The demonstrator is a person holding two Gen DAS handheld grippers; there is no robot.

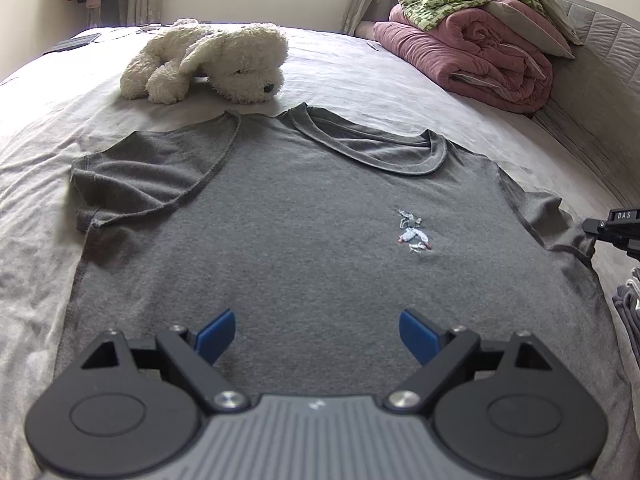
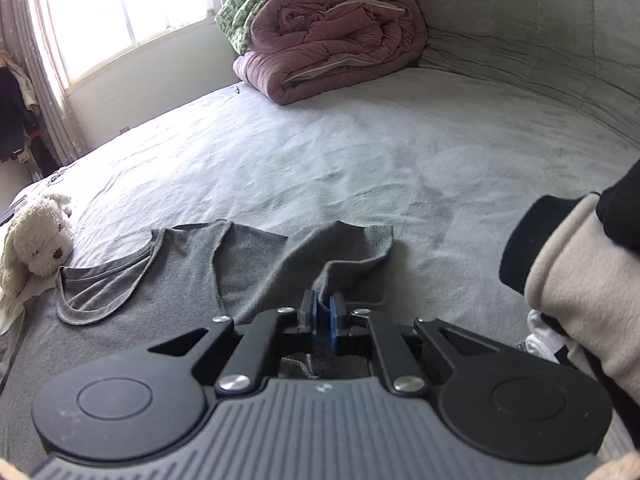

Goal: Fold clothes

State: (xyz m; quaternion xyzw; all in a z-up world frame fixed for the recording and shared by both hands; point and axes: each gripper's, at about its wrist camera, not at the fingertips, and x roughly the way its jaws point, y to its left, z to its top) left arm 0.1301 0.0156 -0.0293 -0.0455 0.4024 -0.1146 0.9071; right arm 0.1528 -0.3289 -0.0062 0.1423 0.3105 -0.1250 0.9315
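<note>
Right gripper (image 2: 323, 314) clamped on the right sleeve (image 2: 352, 256) of the grey cotton T-shirt (image 1: 280, 220), likely for folding inward. Left gripper (image 1: 316, 336) spread wide, empty, above the hem. Left sleeve (image 1: 148, 176) already folded in; shirt flat on pale-sheeted bed (image 1: 380, 80).

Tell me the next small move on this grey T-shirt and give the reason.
Probably lift the right gripper and carry the sleeve it pinches inward across the grey T-shirt. The other sleeve already lies folded over the chest, while this one still sticks out sideways. The left gripper hovers open above the lower shirt, holding nothing.
</note>
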